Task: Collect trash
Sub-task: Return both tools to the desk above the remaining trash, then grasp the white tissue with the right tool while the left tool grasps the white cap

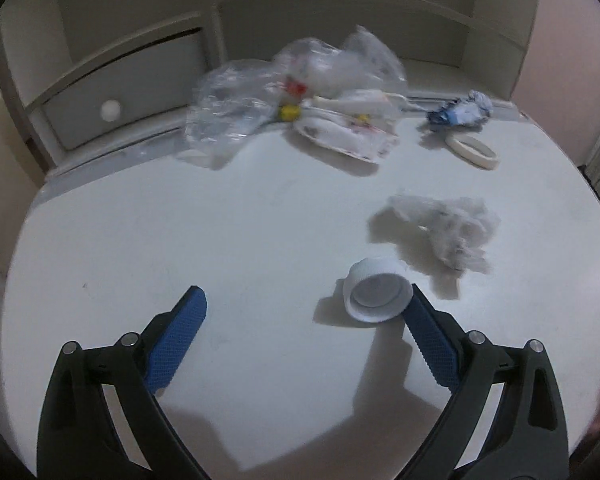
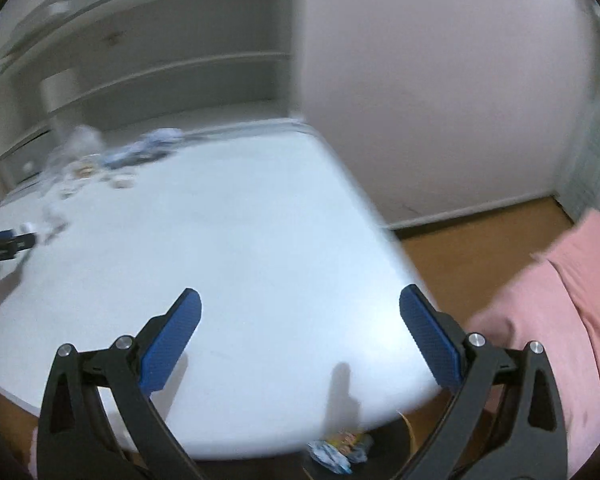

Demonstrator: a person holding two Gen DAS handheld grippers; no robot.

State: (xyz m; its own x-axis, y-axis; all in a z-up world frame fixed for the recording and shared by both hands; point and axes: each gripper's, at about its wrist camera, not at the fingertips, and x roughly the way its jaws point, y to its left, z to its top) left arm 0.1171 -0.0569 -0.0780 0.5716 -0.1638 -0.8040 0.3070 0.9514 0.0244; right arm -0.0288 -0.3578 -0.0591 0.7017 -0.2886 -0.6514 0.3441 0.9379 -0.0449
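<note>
My left gripper (image 1: 306,300) is open low over the white table (image 1: 180,220). A white bottle cap (image 1: 378,292) lies on its side just inside the right finger (image 1: 428,332), touching or nearly touching it. Beyond the cap sits a crumpled white tissue (image 1: 448,228). At the back lie clear plastic bags (image 1: 260,96), a white wrapper with red and yellow bits (image 1: 348,128), a blue-white wrapper (image 1: 460,112) and a tape ring (image 1: 472,150). My right gripper (image 2: 300,312) is open over the table's near right edge (image 2: 380,400), holding nothing. Below it, a dark bin (image 2: 384,444) holds wrappers (image 2: 336,450).
A shelf unit with a drawer and round knob (image 1: 111,111) stands behind the table. A pale wall (image 2: 440,80), brown floor (image 2: 480,240) and pink cloth (image 2: 560,320) lie to the right. The left gripper shows at the right wrist view's left edge (image 2: 8,242).
</note>
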